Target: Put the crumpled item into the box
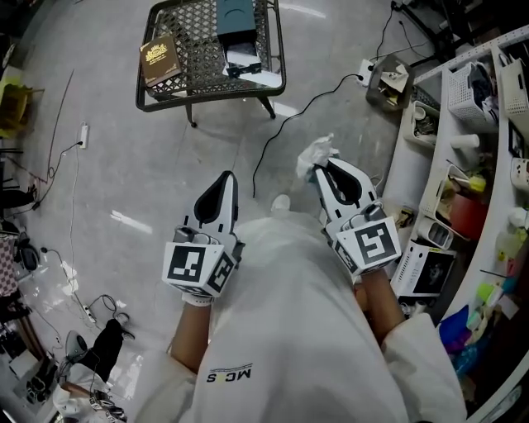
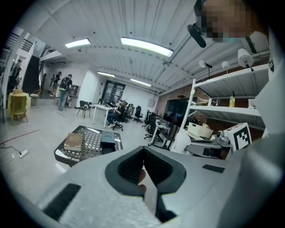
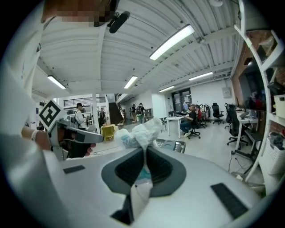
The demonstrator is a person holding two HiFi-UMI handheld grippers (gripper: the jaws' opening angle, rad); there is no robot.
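The crumpled white wrapper point(image 1: 316, 154) was pinched between the closed jaws of the right gripper point(image 1: 324, 171), just right of centre in the head view, with its bunched end poking out past the tips. Left of centre, the left gripper point(image 1: 226, 178) had its jaws together on nothing. Along the upper edge, a dark box point(image 1: 235, 18) and a brown book point(image 1: 159, 58) lay on a wire-mesh table point(image 1: 277, 49).

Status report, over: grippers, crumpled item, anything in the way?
Left gripper shut, empty. Right gripper shut on crumpled wrapper. Box on mesh table; floor cable between.
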